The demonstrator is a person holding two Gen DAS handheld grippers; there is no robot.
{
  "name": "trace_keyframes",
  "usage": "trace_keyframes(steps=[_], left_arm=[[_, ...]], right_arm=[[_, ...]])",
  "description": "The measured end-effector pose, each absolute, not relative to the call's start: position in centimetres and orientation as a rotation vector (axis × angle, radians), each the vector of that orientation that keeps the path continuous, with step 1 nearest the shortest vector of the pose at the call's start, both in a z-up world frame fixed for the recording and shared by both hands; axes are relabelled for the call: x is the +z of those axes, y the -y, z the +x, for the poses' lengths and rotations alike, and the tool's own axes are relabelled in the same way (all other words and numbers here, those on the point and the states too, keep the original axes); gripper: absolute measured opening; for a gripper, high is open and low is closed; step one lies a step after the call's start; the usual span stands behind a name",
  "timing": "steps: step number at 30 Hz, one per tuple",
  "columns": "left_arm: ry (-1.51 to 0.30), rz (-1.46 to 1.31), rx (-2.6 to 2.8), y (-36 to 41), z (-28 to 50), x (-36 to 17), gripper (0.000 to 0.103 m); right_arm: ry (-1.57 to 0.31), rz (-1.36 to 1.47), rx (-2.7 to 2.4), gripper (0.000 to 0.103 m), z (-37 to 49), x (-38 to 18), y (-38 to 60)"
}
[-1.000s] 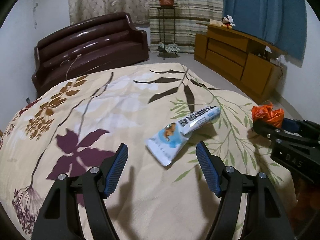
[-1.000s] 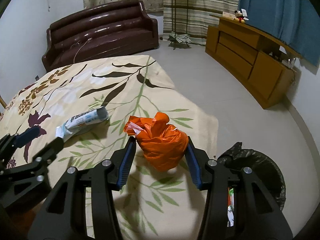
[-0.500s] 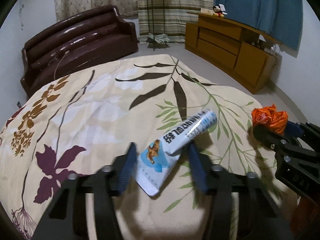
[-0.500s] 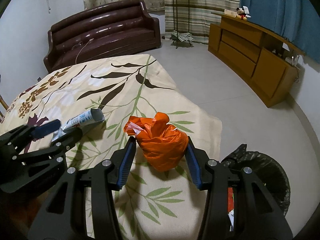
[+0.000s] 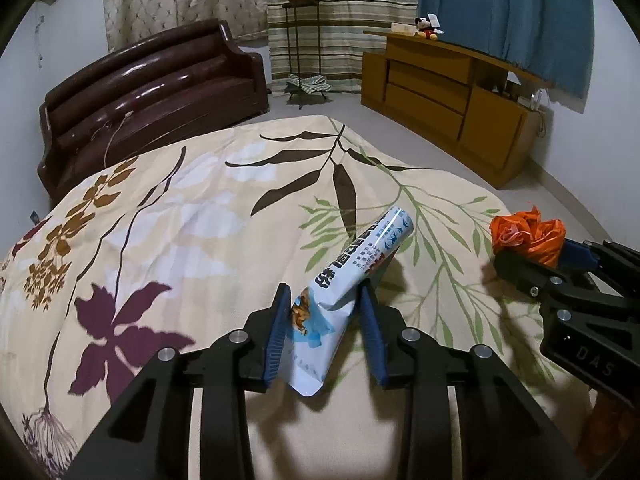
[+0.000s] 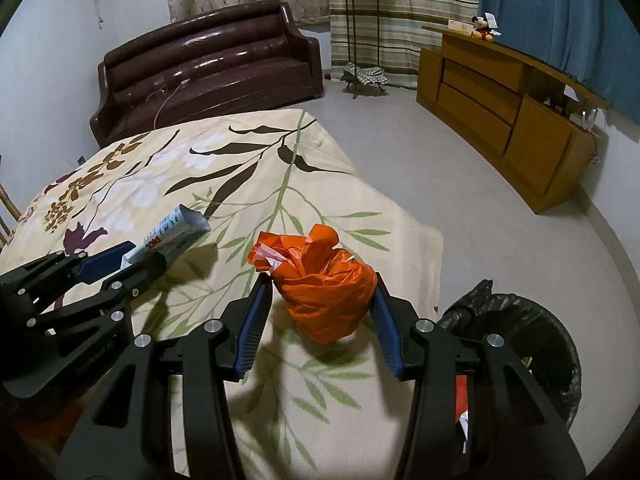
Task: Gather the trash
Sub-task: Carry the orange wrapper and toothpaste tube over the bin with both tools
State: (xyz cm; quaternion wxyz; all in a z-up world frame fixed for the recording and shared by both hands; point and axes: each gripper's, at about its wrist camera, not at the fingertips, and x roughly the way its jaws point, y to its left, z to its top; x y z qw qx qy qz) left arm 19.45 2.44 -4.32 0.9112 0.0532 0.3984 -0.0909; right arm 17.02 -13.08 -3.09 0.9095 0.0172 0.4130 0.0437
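Left tongs [image 5: 324,324] just closing, now pinched on the lower end of the white snack wrapper [image 5: 352,276]; wrapper tilted up off the bed [image 5: 200,208], far end rising ahead and right of the pads. Grip sits near the sealed end only, most of the length unsupported. Best to confirm both pads bite on the film before lifting further; thin foil likely to slip or fold if pulled fast.

Right tongs [image 6: 320,312] clamped on the orange plastic bag [image 6: 324,280], knotted top ahead of the pads, bag clear of the quilt by the look of its shadow. Hold appears firm, bag bulging between the pads.

Black-lined bin [image 6: 520,344] on the floor just right of and below the right tongs, some trash already inside. Sensible order: swing orange bag right over the bin mouth first, release low, then bring wrapper across. Keep both tongs from crossing; left tongs close on the left of the right pair.
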Motion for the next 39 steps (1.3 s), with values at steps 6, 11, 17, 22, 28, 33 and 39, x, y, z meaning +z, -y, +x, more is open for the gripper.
trace_keyframes(steps=[6,11,17,22,28,33,39], left_arm=[[-0.801,0.083,-0.163,-2.8,17.6,-3.4,0.035],[-0.791,0.054,-0.152,-2.9,15.7,-2.8,0.035],[-0.782,0.040,-0.144,-2.6,13.5,-2.4,0.035],[-0.777,0.026,-0.149,-2.0,11.9,-2.0,0.035],[-0.772,0.018,-0.158,-1.0,9.9,-1.8,0.035],[-0.761,0.020,-0.166,-0.1,8.6,-1.6,0.035],[-0.746,0.026,-0.187,1.5,7.6,-1.2,0.035]], right_arm=[[-0.843,0.039,0.086,0.048,15.0,-2.5,12.8],[-0.840,0.042,0.085,0.048,13.0,-2.2,13.2],[-0.843,0.050,0.084,0.048,10.3,-2.1,13.7],[-0.837,0.059,0.077,0.048,8.4,-1.8,14.3],[-0.826,0.065,0.057,0.048,6.2,-1.2,15.7],[-0.816,0.073,0.033,0.048,4.7,-0.9,17.3],[-0.803,0.084,0.001,0.048,3.0,-0.8,19.1]])
